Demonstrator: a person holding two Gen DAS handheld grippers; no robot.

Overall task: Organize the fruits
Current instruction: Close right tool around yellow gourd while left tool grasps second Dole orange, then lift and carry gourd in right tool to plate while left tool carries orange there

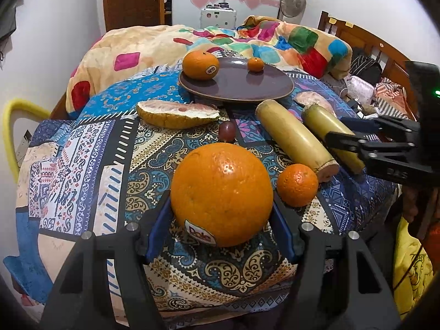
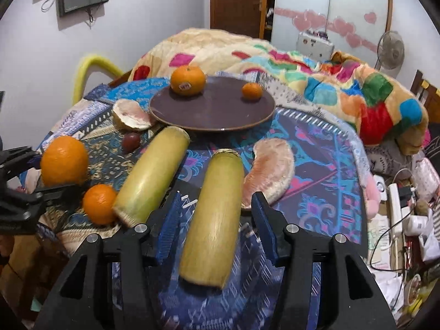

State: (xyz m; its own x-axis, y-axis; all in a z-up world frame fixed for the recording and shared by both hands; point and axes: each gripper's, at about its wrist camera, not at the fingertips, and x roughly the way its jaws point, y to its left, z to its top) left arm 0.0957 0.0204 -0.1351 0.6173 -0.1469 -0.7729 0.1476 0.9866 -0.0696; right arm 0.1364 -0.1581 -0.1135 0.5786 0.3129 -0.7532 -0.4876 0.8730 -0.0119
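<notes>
A brown plate (image 1: 264,88) (image 2: 214,115) at the back of the patterned table holds a stickered orange (image 1: 200,64) (image 2: 188,80) and a small mandarin (image 1: 255,64) (image 2: 251,91). My left gripper (image 1: 221,209) is shut on a big Dole orange (image 1: 221,192) (image 2: 64,160); its blue pads touch both sides. My right gripper (image 2: 216,214) is open around a yellow-green sugarcane piece (image 2: 213,225) (image 1: 334,134), pads apart from it. A second sugarcane piece (image 2: 152,178) (image 1: 295,140) and a small orange (image 1: 297,184) (image 2: 99,204) lie between the grippers.
Two pomelo pieces (image 1: 177,112) (image 2: 271,169) and a dark grape (image 1: 227,131) (image 2: 131,140) lie on the cloth. A colourful blanket (image 1: 220,41) lies behind the table. Cables and clutter (image 2: 398,206) sit to the right.
</notes>
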